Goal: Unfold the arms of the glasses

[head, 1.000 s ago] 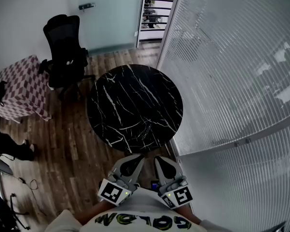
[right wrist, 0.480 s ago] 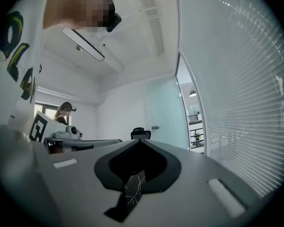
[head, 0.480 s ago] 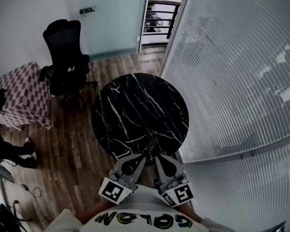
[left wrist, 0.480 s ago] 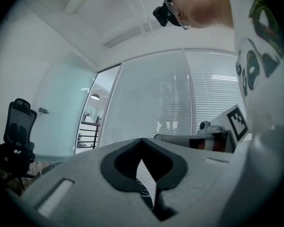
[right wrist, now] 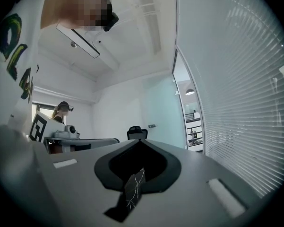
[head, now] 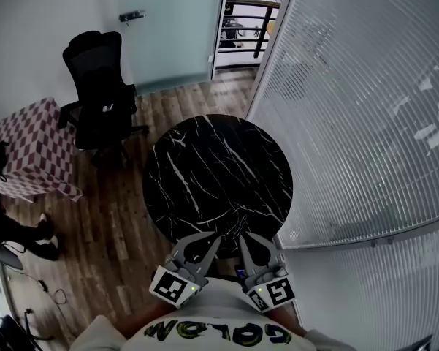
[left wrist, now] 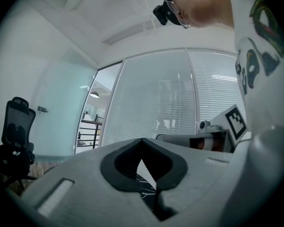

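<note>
Round black marble table (head: 219,174), L hand-held gripper (head: 213,240) & R hand-held gripper (head: 242,238) level at near edge, jaws together, empty

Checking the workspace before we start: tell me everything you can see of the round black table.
The round table has a black top veined with thin white lines, like marble. It stands level on the plank floor, close beside the slatted glass wall, just ahead of the left gripper and the right gripper. Its base is hidden beneath the top.
</note>
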The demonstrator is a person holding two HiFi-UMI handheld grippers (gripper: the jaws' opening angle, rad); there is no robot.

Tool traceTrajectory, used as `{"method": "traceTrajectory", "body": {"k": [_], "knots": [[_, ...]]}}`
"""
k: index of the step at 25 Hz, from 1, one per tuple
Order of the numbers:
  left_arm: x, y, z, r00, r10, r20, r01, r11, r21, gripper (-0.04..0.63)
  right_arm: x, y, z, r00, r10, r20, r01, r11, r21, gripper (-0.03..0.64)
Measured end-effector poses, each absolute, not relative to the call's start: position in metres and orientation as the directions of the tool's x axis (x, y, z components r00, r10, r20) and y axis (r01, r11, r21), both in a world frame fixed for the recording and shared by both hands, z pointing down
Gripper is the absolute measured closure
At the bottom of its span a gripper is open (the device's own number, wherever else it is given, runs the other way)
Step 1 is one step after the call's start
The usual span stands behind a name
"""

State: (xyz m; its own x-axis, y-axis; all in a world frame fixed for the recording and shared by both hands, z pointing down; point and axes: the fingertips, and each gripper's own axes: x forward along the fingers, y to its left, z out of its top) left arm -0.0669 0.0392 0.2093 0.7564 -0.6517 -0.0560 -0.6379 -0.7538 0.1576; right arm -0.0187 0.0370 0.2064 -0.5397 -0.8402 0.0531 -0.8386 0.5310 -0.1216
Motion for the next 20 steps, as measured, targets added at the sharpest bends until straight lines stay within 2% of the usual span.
{"method": "traceTrajectory", "body": {"k": [20], "knots": [[-0.052,0.041,0.212,0.768,-0.639,-0.044,-0.623,-0.762,0.178,0.592,-0.01,0.031,0.209,-0.539,-0.839,0.074,-0.84,0.529,-0.122,0.615]]}}
